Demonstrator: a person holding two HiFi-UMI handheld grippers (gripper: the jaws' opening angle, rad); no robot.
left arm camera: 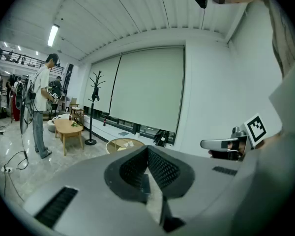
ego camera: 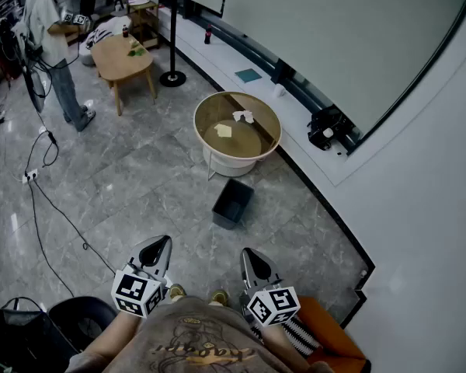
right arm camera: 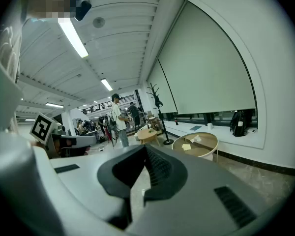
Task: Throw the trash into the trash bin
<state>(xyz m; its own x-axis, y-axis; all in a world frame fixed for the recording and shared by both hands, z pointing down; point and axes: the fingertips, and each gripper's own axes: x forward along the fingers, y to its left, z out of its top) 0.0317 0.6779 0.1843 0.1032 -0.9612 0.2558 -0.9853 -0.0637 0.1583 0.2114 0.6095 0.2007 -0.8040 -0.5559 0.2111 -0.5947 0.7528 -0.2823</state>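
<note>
A dark square trash bin (ego camera: 232, 203) stands on the marble floor in front of a round glass-topped table (ego camera: 269, 144). On that table lie a crumpled white paper (ego camera: 244, 116) and a flat yellowish paper (ego camera: 224, 130); the right gripper view shows both, the white paper (right arm camera: 195, 138) and the yellowish paper (right arm camera: 187, 147). My left gripper (ego camera: 158, 249) and right gripper (ego camera: 251, 261) hover side by side close to my body, well short of the bin. Both are shut with nothing between the jaws. The left gripper (left arm camera: 147, 149) and right gripper (right arm camera: 146, 149) point roughly level toward the table.
A person (ego camera: 53, 37) stands at the far left beside a wooden coffee table (ego camera: 121, 57). A coat stand (ego camera: 173, 33) rises behind the round table. A black bag (ego camera: 327, 127) sits on the window ledge. Cables (ego camera: 45, 208) trail on the floor; an orange seat (ego camera: 339, 334) is at my right.
</note>
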